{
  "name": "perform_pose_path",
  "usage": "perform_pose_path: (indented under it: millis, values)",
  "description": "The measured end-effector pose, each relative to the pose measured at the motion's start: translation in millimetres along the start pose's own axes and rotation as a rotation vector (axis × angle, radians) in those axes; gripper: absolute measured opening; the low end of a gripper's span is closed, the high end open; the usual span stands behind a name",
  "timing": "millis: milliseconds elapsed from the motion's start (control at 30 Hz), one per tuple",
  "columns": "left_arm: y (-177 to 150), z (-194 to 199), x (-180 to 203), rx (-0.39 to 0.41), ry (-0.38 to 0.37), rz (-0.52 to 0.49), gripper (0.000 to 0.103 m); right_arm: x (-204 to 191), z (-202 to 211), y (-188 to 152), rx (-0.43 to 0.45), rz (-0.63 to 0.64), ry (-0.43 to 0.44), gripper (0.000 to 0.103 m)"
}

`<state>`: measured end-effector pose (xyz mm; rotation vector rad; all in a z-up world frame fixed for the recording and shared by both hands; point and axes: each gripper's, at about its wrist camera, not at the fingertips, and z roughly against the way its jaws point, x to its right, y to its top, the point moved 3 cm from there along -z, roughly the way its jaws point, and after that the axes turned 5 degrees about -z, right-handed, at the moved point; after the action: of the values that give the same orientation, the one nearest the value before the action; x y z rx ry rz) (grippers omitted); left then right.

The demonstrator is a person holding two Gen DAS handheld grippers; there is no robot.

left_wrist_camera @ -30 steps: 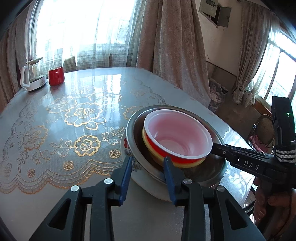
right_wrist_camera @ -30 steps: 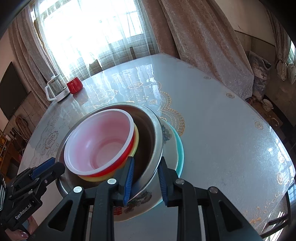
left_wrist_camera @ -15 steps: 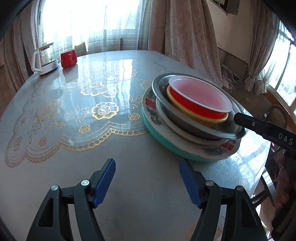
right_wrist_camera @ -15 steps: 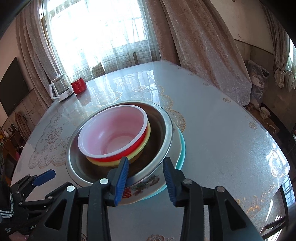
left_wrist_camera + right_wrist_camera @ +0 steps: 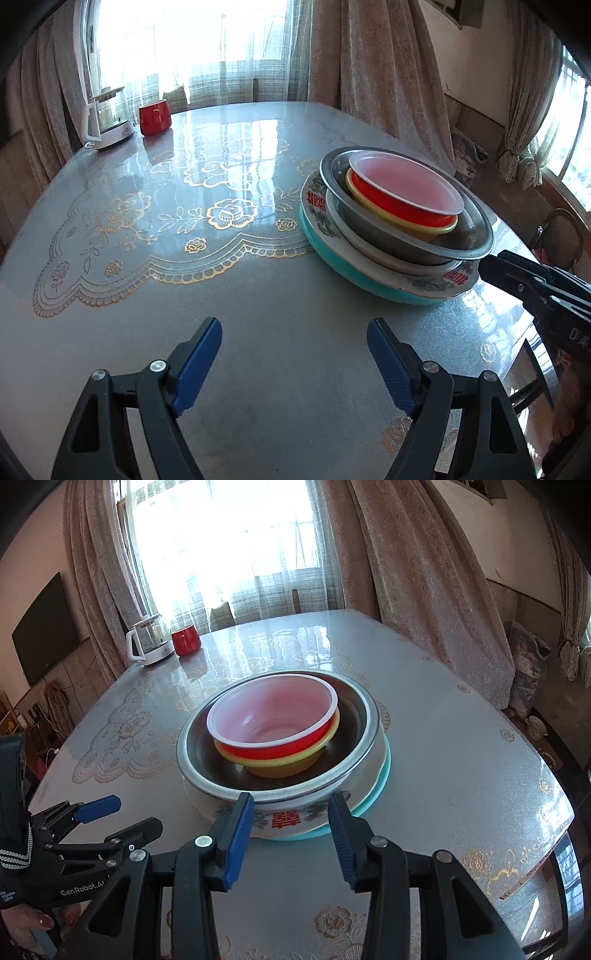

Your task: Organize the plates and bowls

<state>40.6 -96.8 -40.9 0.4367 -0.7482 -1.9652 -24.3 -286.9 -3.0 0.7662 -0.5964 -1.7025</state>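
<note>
One stack stands on the table: a teal plate (image 5: 343, 267) at the bottom, a white flowered plate (image 5: 317, 201) on it, a steel bowl (image 5: 369, 218), then a yellow bowl (image 5: 413, 221) and a red bowl (image 5: 399, 203) with a pale pink inside. In the right wrist view the stack shows as steel bowl (image 5: 207, 775), red bowl (image 5: 273, 747) and flowered plate (image 5: 291, 818). My left gripper (image 5: 294, 363) is open and empty, well short of the stack. My right gripper (image 5: 291, 838) is open and empty, just in front of the flowered plate's rim, not touching.
A white glass kettle (image 5: 109, 118) and a red mug (image 5: 155, 117) stand at the table's far left edge. The table edge (image 5: 554, 834) drops off to the right. Curtains and windows lie behind. A chair (image 5: 561, 236) stands past the right edge.
Both grippers have opened, let go of the steel bowl's rim and drawn back from the stack. The stack now rests on the table.
</note>
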Motion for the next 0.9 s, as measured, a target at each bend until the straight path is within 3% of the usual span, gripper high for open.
perform_pose_path:
  millis: [133, 333, 433, 600, 900]
  values:
    - [2, 9, 10, 0.009, 0.054, -0.046, 0.087, 0, -2, -11, -0.028, 0.019, -0.013, 0.042]
    - [3, 23, 16, 0.053, 0.109, -0.073, 0.103, 5, 3, -22, -0.032, -0.021, -0.003, 0.042]
    - [-1, 31, 18, 0.063, 0.094, -0.062, 0.103, 4, 6, -29, -0.033, -0.014, -0.012, 0.042]
    - [-10, 29, 14, 0.013, 0.084, -0.011, 0.103, 5, 11, -34, -0.029, -0.012, -0.017, 0.042]
    - [-14, 39, 20, 0.035, 0.125, -0.012, 0.103, 5, 17, -35, -0.018, -0.006, -0.017, 0.042]
